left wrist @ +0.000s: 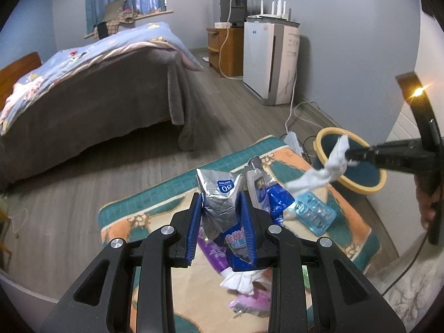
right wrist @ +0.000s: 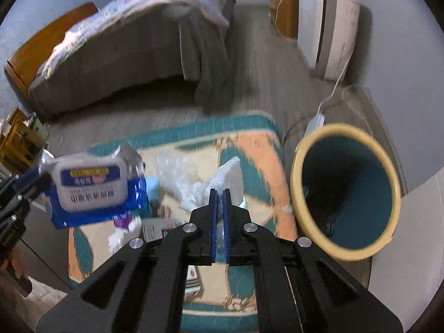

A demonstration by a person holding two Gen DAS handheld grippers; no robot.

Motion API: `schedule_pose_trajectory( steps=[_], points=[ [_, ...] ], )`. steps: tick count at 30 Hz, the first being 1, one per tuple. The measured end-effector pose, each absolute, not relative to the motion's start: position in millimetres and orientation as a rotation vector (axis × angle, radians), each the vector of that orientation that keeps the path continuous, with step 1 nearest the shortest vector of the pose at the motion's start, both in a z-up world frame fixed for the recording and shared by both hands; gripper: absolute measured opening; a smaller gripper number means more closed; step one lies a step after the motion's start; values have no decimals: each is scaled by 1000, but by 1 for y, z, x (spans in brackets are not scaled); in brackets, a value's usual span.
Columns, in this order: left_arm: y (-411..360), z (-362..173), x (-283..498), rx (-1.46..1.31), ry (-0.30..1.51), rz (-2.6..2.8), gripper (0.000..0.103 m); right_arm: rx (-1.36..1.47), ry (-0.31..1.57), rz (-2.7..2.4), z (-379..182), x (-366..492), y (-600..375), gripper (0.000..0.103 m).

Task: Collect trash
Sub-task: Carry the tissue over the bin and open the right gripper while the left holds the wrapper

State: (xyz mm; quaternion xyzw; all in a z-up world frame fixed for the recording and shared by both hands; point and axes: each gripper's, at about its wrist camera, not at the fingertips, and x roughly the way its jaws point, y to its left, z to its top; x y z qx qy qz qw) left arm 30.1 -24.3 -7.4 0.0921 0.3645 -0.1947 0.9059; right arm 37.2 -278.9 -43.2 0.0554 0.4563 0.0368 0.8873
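Observation:
My left gripper is shut on a blue and silver wet-wipes packet, held up above the rug; the packet also shows in the right wrist view at the left. My right gripper is shut on a crumpled white tissue, held in the air left of the trash bin. In the left wrist view the right gripper holds the tissue over the bin's yellow rim. More trash lies on the rug: a clear blue plastic bottle, a purple wrapper, white tissue.
A patterned teal and orange rug covers the floor below. A bed with a grey cover stands at the left. A white appliance and a power strip with cables sit by the right wall near the bin. Crumpled clear plastic lies on the rug.

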Motion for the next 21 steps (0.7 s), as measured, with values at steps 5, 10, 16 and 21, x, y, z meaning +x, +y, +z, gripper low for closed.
schedule_pose_trajectory(
  steps=[5,10,16,21],
  points=[
    [-31,-3,33,192,745,-401,29,144,885,65,-29,35,-293,3],
    [-45,7,40,196,724,-400,29,160,852,26,-21,40,-315,3],
    [-70,18,49,214,709,-433,29,175,831,-39,-19,45,-342,3],
    [-100,25,55,232,706,-477,29,178,804,-75,-14,43,-359,3]
  ],
)
